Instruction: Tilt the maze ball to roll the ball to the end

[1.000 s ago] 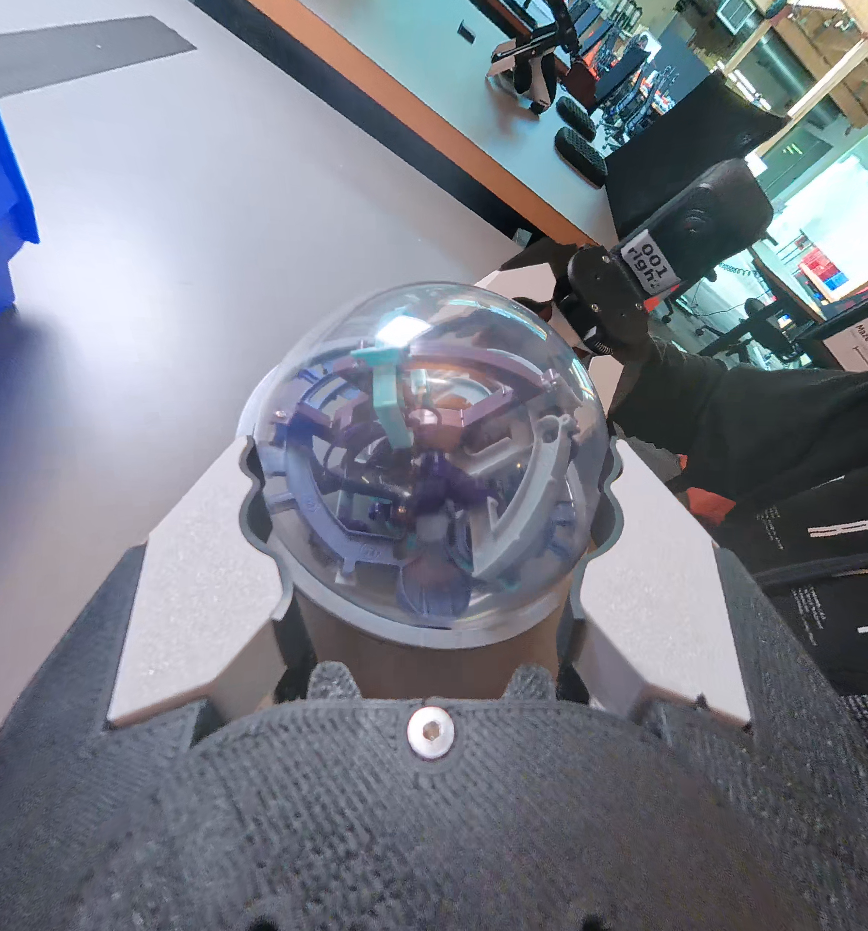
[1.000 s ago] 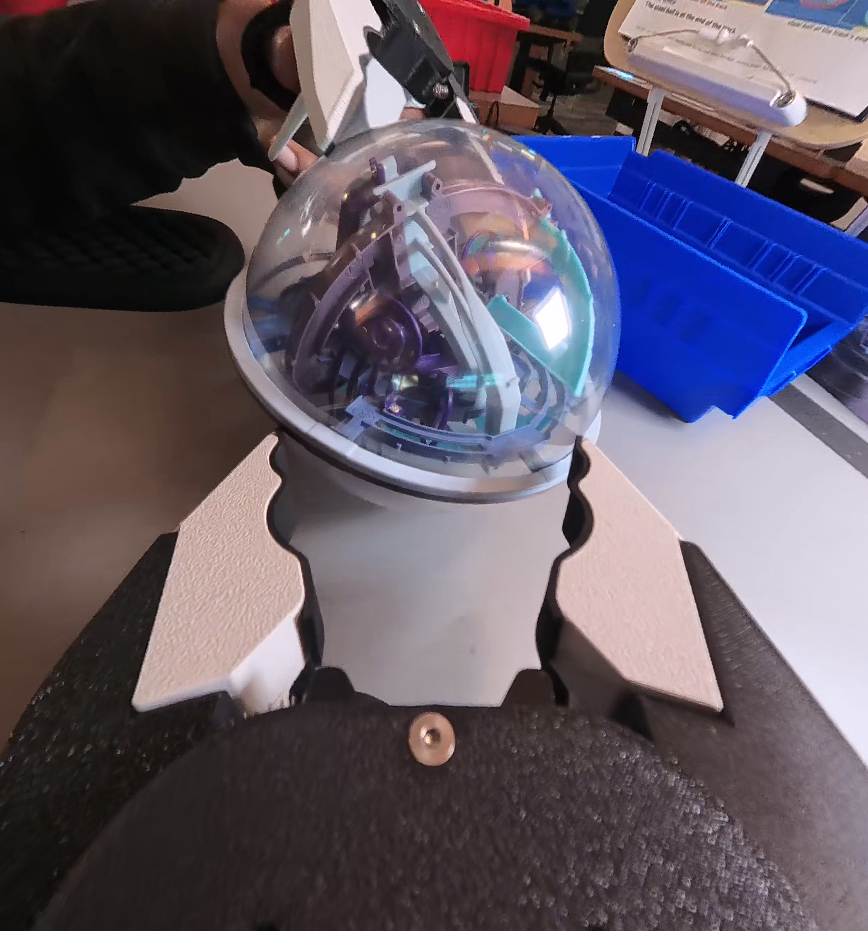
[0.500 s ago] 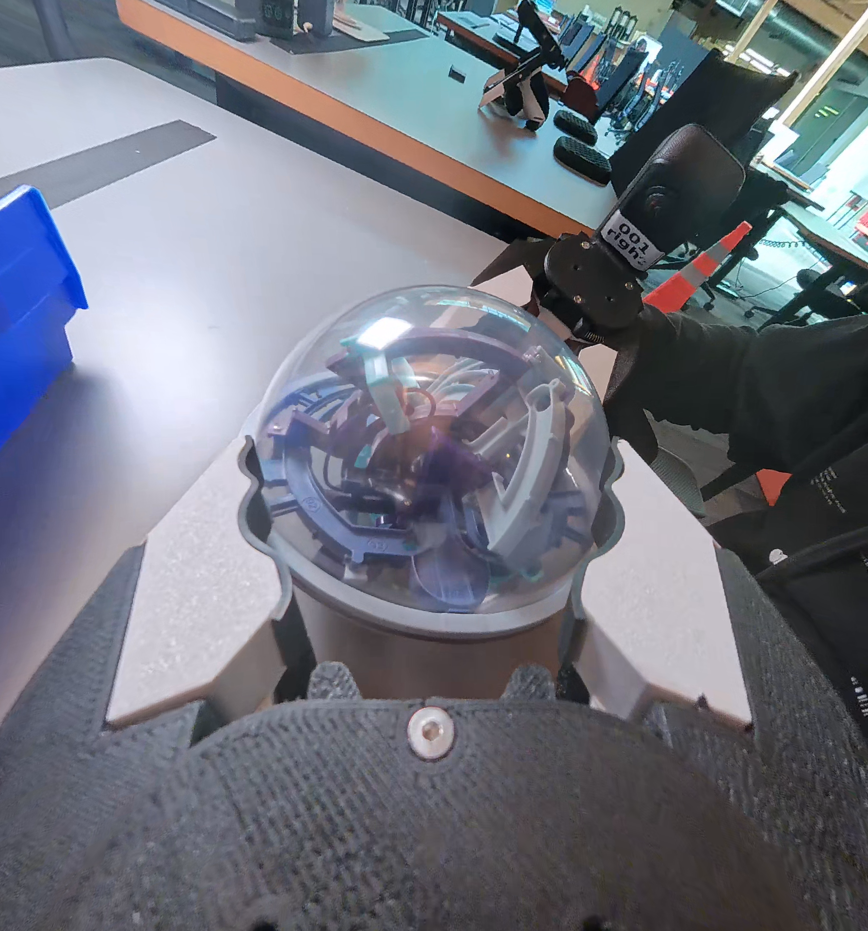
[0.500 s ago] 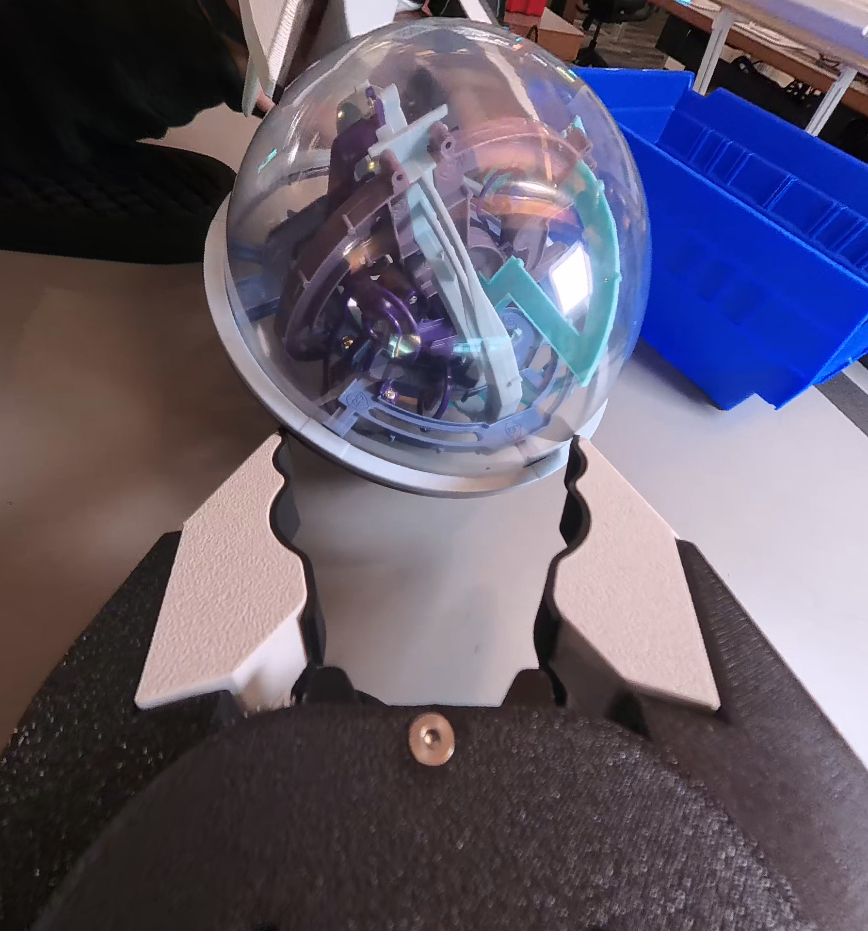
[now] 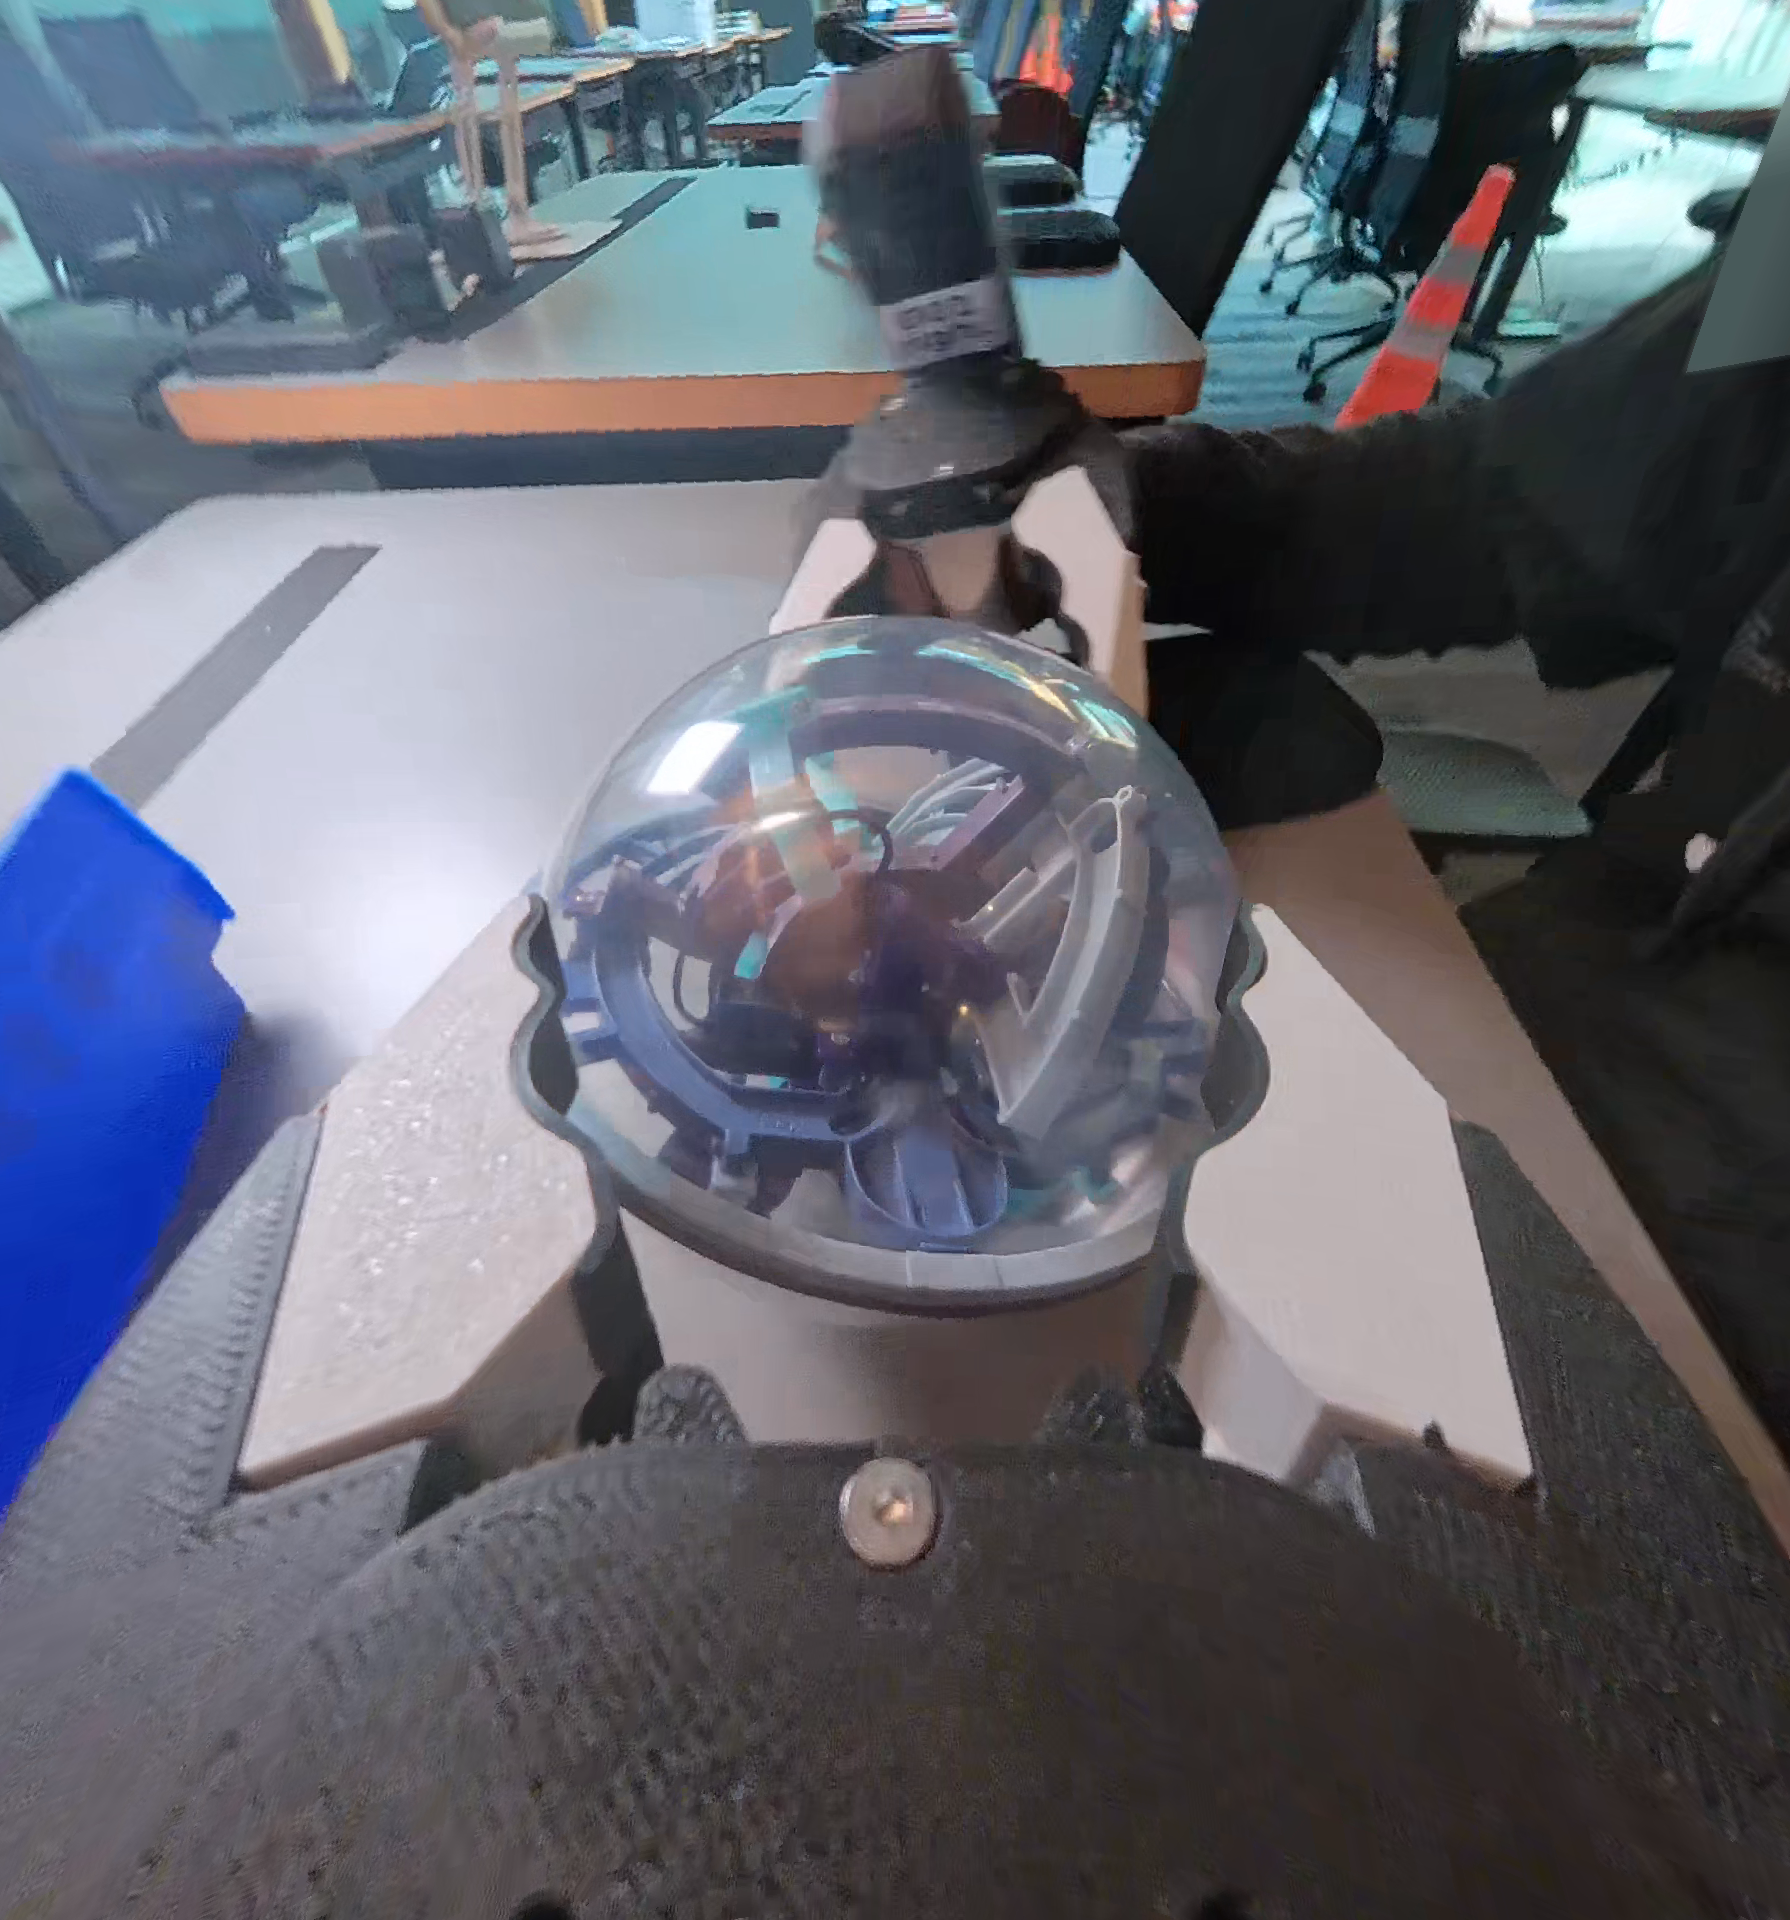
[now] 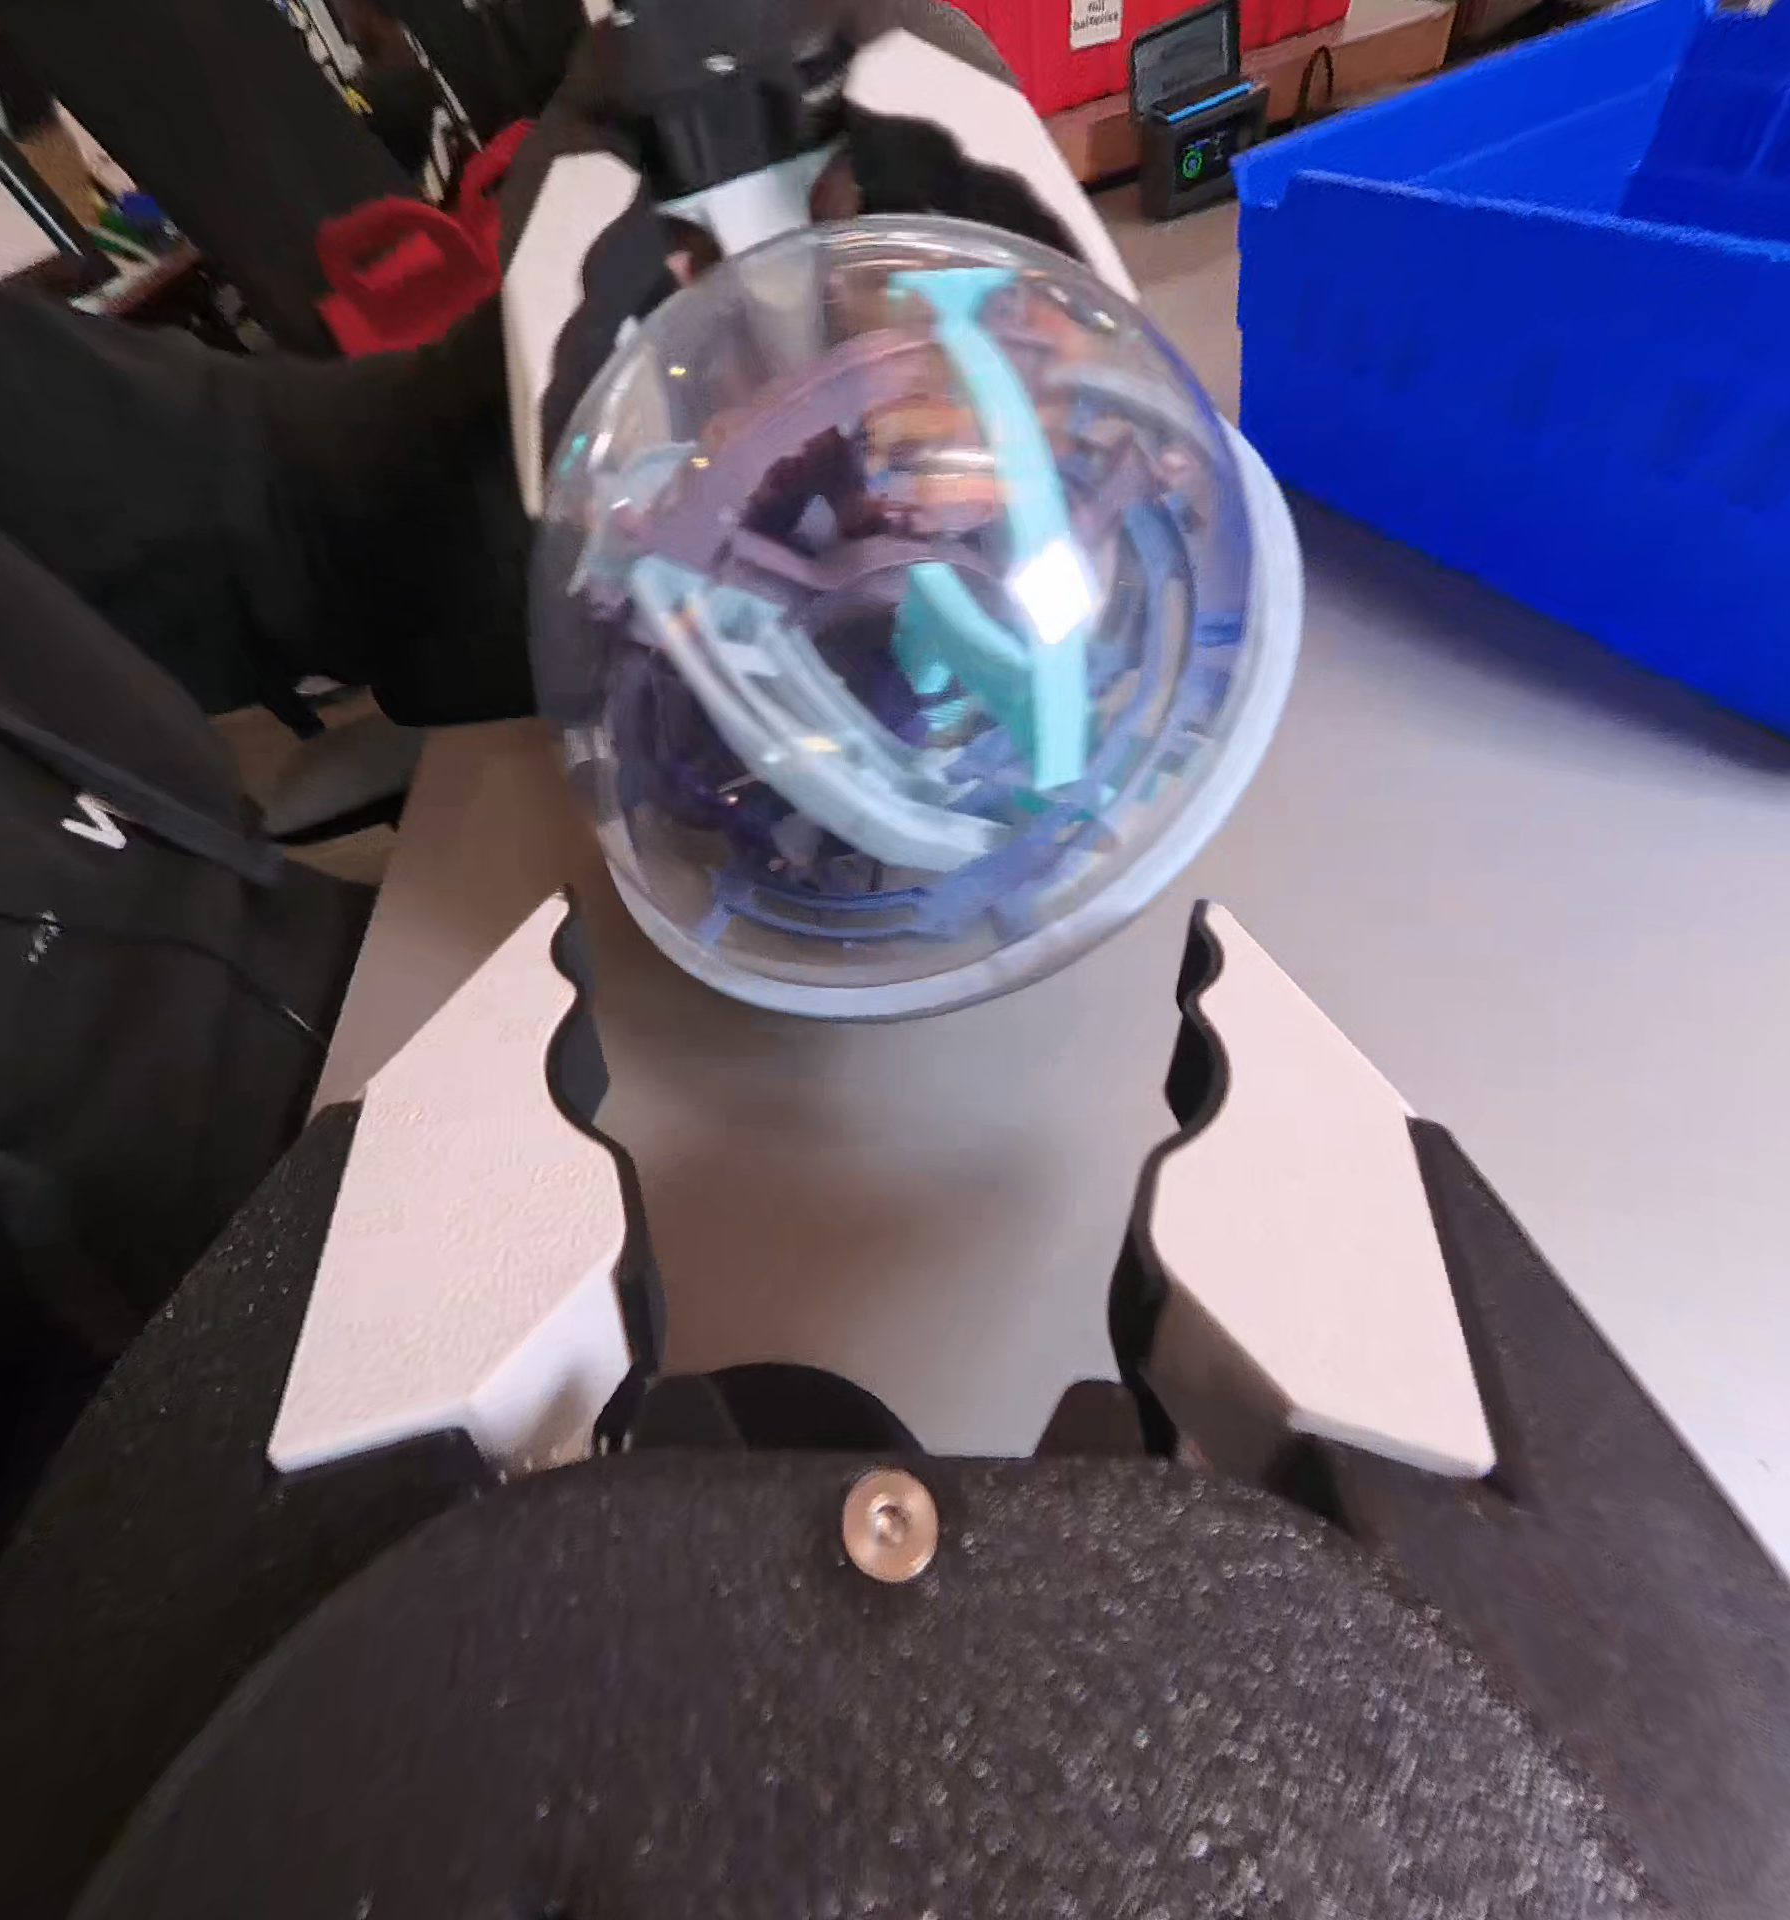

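The table (image 5: 371,790) fills mid-frame, with a blue bin (image 6: 1556,416) at upper right. The maze ball (image 5: 886,966) sits centre frame, clamped between the left gripper's (image 5: 886,977) pads. The right gripper (image 6: 875,935) stands wide, just short of the ball.

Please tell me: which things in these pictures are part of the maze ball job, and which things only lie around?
Part of the job:
- maze ball, clear sphere with coloured tracks inside
- left claw, closed on the ball's sides
- right claw, open, the ball just beyond its tips

Only lying around:
- blue bin
- orange cone
- far desks
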Tool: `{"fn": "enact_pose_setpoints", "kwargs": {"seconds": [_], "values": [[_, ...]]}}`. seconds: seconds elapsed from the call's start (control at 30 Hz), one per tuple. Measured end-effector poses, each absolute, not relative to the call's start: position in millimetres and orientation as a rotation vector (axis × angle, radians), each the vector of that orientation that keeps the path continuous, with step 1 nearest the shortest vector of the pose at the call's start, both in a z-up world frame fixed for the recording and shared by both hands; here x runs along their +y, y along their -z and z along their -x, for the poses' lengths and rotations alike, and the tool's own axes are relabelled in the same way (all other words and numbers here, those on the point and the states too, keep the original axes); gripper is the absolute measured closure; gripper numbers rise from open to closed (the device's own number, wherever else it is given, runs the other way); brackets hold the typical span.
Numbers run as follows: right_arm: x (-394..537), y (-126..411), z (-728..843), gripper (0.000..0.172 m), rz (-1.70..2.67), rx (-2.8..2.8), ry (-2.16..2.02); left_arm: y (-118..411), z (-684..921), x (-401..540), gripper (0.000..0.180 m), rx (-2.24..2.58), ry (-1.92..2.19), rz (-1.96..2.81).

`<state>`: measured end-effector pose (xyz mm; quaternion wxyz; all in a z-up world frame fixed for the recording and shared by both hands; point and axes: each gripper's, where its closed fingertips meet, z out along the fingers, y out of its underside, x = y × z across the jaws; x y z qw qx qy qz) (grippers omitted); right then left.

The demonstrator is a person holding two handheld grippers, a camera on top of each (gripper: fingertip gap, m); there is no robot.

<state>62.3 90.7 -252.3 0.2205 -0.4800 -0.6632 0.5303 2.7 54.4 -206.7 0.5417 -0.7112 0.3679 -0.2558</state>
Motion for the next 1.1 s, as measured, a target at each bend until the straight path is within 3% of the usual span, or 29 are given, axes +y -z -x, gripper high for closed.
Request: {"fn": "enact_pose_setpoints", "kwargs": {"seconds": [0.07, 0.27, 0.33, 0.4, 0.6, 0.9, 1.03, 1.1], "values": [[93.6, 254.9, -63.3, 0.087, 1.346, -1.883, -1.553, 204.1, -9.7, 47.9, 0.061, 0.969, 0.554, 1.629], [100.1, 263.9, -67.9, 0.124, 1.378, -2.008, -1.751, 197.9, -15.7, 39.1, 0.070, 1.052, 0.496, 1.555], [103.1, 269.5, -67.4, 0.150, 1.394, -2.018, -1.749, 197.2, -15.0, 35.2, 0.072, 1.070, 0.481, 1.543], [104.3, 273.4, -67.2, 0.162, 1.402, -2.009, -1.760, 195.2, -13.3, 32.9, 0.078, 1.066, 0.465, 1.537], [111.0, 273.4, -64.1, 0.164, 1.358, -1.943, -1.683, 199.6, 1.6, 39.6, 0.078, 0.931, 0.451, 1.627], [120.5, 266.6, -64.5, 0.172, 1.240, -1.836, -1.450, 217.9, 31.1, 57.9, 0.056, 0.452, 0.596, 1.845], [116.7, 262.6, -67.1, 0.172, 1.225, -1.848, -1.479, 220.6, 30.8, 59.7, 0.067, 0.474, 0.538, 1.839], [112.2, 258.9, -69.3, 0.158, 1.209, -1.868, -1.478, 223.2, 31.3, 61.9, 0.075, 0.523, 0.456, 1.833]]}}
